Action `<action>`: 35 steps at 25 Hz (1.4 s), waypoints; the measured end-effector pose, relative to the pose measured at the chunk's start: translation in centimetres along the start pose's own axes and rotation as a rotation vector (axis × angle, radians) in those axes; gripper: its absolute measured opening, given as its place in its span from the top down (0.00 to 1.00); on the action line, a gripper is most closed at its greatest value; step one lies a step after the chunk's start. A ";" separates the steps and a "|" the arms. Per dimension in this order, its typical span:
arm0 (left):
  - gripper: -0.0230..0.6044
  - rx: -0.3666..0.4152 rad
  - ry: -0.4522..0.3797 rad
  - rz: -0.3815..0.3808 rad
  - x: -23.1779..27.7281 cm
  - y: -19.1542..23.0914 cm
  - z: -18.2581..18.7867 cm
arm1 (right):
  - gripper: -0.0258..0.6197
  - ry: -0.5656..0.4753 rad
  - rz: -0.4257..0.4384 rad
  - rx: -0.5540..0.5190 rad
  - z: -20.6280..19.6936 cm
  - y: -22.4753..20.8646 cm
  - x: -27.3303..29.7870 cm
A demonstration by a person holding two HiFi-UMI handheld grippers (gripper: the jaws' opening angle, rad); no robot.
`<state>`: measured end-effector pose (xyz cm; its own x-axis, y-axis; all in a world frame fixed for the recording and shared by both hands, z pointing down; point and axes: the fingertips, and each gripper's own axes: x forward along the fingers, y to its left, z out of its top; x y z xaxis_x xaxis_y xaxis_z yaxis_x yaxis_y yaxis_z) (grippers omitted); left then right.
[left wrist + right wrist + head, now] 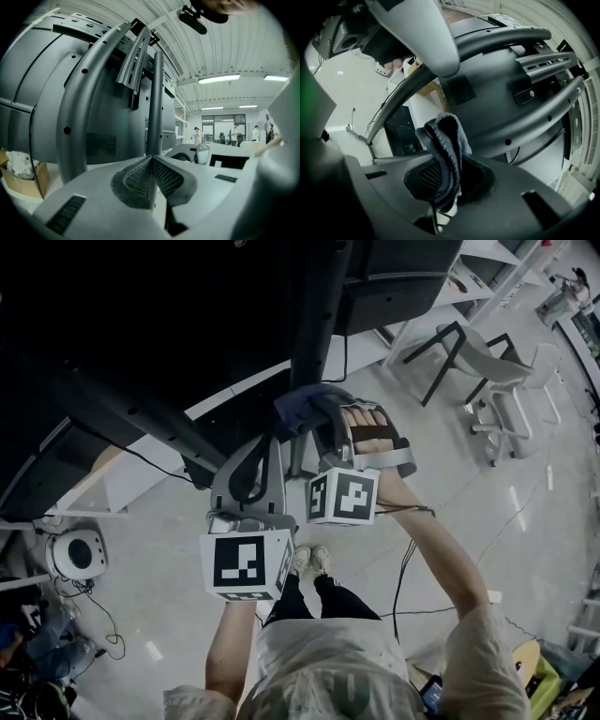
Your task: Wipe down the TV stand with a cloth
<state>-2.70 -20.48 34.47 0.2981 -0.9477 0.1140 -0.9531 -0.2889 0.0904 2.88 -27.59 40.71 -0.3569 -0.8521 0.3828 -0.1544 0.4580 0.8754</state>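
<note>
The TV stand is a dark metal frame behind a big screen, and its upright post [314, 334] rises in front of me. My right gripper [323, 413] is shut on a blue-grey cloth [302, 409] and holds it against that post. In the right gripper view the cloth [445, 150] hangs folded between the jaws, with the curved stand tubes [525, 122] just beyond. My left gripper [255, 465] sits beside it, lower left, shut on nothing. In the left gripper view its pads [140, 180] meet right in front of the post [158, 103] and a curved tube [77, 108].
A white chair [497, 381] stands on the floor at right. A round white device [80, 554] and loose cables [94, 615] lie at left. A cardboard box [23, 176] sits beside the stand. People [234, 133] stand far off across the room.
</note>
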 end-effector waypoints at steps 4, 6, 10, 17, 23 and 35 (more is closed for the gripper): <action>0.94 -0.004 0.035 0.016 -0.1 0.6 -1.8 | 0.87 0.020 0.046 -0.003 -0.9 2.8 1.2; 0.94 -0.013 0.056 0.022 -0.2 1.0 -2.7 | 0.87 0.032 0.077 0.000 -1.4 4.3 1.9; 0.94 -0.027 0.088 0.036 -0.2 1.8 -5.0 | 0.87 0.055 0.125 -0.006 -2.0 7.4 3.3; 0.94 -0.055 0.146 0.072 -0.1 3.1 -9.1 | 0.87 0.076 0.179 -0.006 -3.9 12.4 5.8; 0.94 -0.081 0.181 0.091 -0.2 3.9 -12.5 | 0.87 0.107 0.264 -0.030 -5.8 18.2 8.1; 0.94 -0.114 0.262 0.101 -0.7 4.7 -17.6 | 0.87 0.172 0.371 -0.042 -8.3 25.9 11.4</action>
<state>-6.43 -18.83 52.23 0.2194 -0.8994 0.3780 -0.9710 -0.1636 0.1745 2.43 -27.58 70.15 -0.2218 -0.6626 0.7154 -0.0048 0.7344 0.6787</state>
